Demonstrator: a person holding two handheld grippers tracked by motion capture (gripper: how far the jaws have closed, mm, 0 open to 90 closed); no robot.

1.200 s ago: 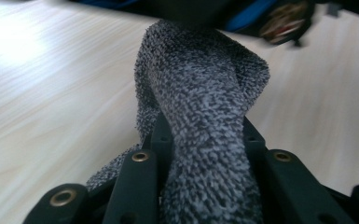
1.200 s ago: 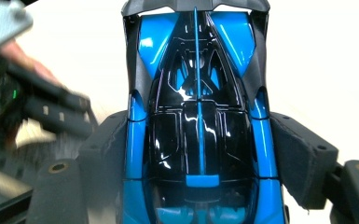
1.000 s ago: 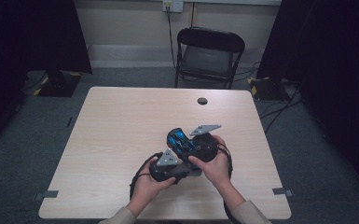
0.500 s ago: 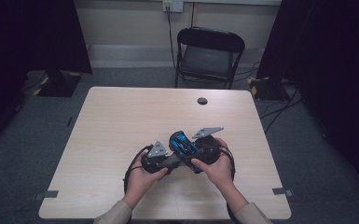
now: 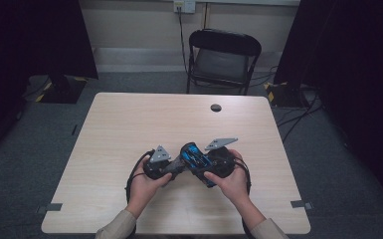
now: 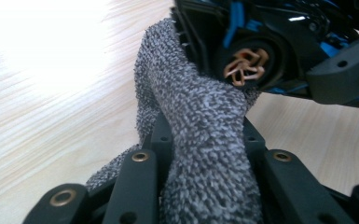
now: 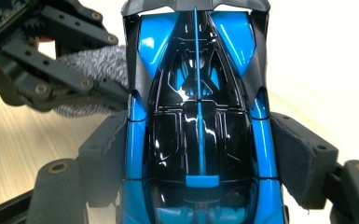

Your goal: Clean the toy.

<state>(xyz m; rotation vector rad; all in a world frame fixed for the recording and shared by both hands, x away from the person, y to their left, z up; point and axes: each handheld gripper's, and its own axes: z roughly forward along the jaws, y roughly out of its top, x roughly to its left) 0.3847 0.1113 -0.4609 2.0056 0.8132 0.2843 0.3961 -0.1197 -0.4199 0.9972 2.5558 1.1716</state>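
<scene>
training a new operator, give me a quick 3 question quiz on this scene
1. What does the right gripper hold?
2. True or false: the left gripper is shut on a grey cloth.
3. Where does the cloth touch the toy car? A) its side, by a wheel B) nowhere, it lies apart on the table

Key:
1. A blue and black toy car, clamped by its sides.
2. True.
3. A.
</scene>
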